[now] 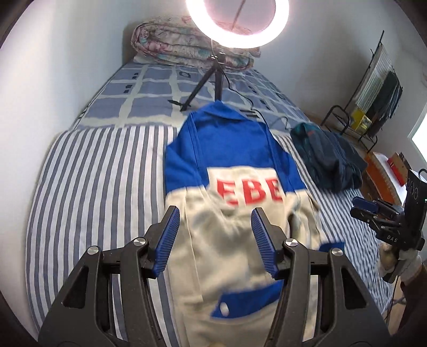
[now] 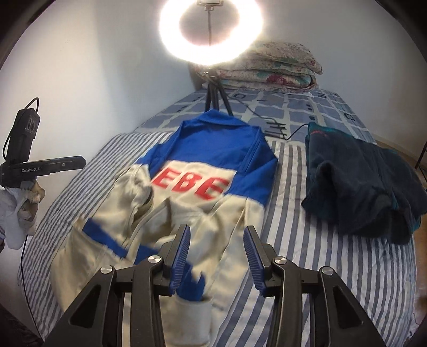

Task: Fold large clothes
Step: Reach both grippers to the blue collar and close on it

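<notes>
My left gripper (image 1: pixel 214 237) and right gripper (image 2: pixel 216 249) hang released above the jacket (image 2: pixel 186 202), neither grasping cloth. The jacket lies back-up on the striped bed (image 1: pixel 93 186), sleeves drawn in, collar far from me. To fold it well, I judge each gripper should pinch a hem corner and carry both level toward the collar. Beside it sits a dark garment (image 2: pixel 357 184); beyond, a tripod (image 1: pixel 200 85), ring light (image 1: pixel 237 24) and rolled quilt (image 2: pixel 277 69) by the wall.

Home bedrm, bed (image 1: pixel 93 165), folded quilt (image 1: pixel 170 40)
</notes>
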Available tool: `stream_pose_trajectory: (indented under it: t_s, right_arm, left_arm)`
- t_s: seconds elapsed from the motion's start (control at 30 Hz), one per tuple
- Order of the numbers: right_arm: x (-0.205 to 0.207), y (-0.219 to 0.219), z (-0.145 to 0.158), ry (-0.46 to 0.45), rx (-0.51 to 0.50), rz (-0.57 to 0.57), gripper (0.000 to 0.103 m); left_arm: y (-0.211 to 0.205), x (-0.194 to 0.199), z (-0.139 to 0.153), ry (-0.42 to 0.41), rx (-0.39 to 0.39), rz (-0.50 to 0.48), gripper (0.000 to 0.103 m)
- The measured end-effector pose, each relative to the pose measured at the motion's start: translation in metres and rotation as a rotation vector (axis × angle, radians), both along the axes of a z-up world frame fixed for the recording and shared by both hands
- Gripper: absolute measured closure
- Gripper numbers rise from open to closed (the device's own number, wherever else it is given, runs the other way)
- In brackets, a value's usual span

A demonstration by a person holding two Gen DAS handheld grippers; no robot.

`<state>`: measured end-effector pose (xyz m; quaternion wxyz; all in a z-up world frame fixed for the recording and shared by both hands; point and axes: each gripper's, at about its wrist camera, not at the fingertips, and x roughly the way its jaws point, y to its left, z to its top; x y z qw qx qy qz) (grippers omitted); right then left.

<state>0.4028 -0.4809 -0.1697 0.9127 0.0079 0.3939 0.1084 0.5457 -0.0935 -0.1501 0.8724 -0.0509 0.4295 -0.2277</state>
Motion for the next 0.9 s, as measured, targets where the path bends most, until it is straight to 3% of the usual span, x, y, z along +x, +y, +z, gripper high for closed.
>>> stream_pose_trajectory:
  t_s: [0.2, 0.27, 0.37, 0.6, 0.9]
  right_arm:
    - [0.058, -0.013, 0.0, 0.004, -0.013, 0.003, 0.059]
    - [0.083, -0.019, -0.004, 0.024, 0.007, 0.015, 0.052]
    - [0.111, -0.025, -0.009, 0.024, -0.023, 0.002, 0.051]
    - [0.174, -0.04, -0.034, 0.058, -0.039, -0.033, 0.051]
    - [0.243, -0.029, -0.066, 0.119, -0.034, -0.024, 0.051]
  left_arm:
    - [0.001, 0.065, -0.015, 0.028, -0.011, 0.015, 0.045]
    - [0.001, 0.09, -0.022, 0.054, -0.036, 0.021, 0.045]
    - [-0.001, 0.119, -0.033, 0.074, -0.05, 0.032, 0.045]
    - [-0.02, 0.184, -0.068, 0.121, -0.011, 0.002, 0.045]
    - [-0.042, 0.236, -0.111, 0.15, 0.055, -0.036, 0.045]
